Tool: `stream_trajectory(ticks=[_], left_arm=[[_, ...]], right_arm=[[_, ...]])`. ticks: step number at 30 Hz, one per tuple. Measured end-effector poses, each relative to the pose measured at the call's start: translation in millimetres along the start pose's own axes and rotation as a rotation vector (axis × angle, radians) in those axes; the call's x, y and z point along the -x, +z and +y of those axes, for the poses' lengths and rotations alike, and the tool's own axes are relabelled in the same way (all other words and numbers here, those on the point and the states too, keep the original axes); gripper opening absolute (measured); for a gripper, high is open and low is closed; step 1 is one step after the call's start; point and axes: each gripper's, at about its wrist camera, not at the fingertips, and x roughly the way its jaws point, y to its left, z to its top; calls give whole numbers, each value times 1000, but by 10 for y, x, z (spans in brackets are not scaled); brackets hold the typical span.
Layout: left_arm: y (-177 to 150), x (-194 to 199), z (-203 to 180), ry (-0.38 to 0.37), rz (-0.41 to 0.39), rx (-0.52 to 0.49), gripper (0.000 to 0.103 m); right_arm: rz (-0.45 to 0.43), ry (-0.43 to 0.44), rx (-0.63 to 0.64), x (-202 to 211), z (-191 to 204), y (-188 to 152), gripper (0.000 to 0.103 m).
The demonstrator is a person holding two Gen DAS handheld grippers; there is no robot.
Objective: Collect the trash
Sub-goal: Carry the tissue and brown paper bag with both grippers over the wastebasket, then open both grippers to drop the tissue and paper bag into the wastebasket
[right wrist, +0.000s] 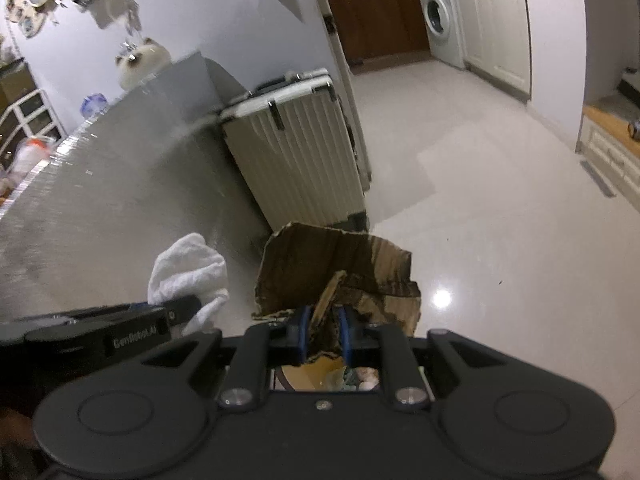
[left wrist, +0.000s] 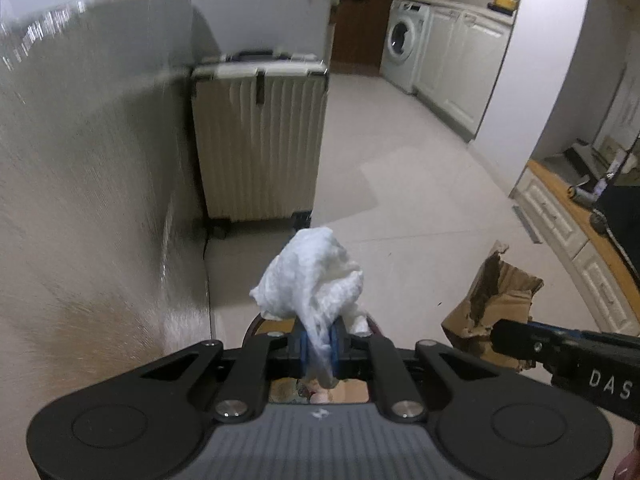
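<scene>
Two grippers were each clamped on a piece of trash. The left gripper [left wrist: 318,350] pinched a crumpled white tissue [left wrist: 310,276], which rose just ahead of its tips. The right gripper [right wrist: 325,334], beside it, held a torn piece of brown cardboard [right wrist: 340,268]. Beyond both stood a cream suitcase [left wrist: 258,140] on the pale floor [left wrist: 420,184].

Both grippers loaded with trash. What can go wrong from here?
1. The left gripper pinches only a thin tail of the tissue wad; it may slip out.
2. The right gripper grips the torn cardboard piece by one ragged edge; it could rip or swing.
3. The grippers are close together; loads may snag.
</scene>
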Motion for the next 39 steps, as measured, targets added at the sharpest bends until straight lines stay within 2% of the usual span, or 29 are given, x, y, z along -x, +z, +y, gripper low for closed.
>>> stream_trajectory(ticks=[10,16,21,31,35,38,39], left_arm=[[-193,-1117,394,6,148,59,12],[-374,-1551,513,-7,209,93,12],[-428,-1743,574,-7,219,97,12],[-460,-1960,467,-28,220,45,12],[-450,-1998,459,-25,203,35,12],[-424,-2007,498,-31,185,52,21],[-418,-2016,507,-29,190,58,30]], right_arm=[[139,-43,-103,-1276,-84,-181,17],[222,-68,-111,-1822,-65,-378,17],[264,-62,-130,-2186,-177,-535,17],[286,-55,-131,-2433,-302,-634,17],[241,-25,-153,-2447,-346,-593,18],[203,-9,-146,-2458,-345,-555,19],[199,0,-146,-2462,-347,-550,21]])
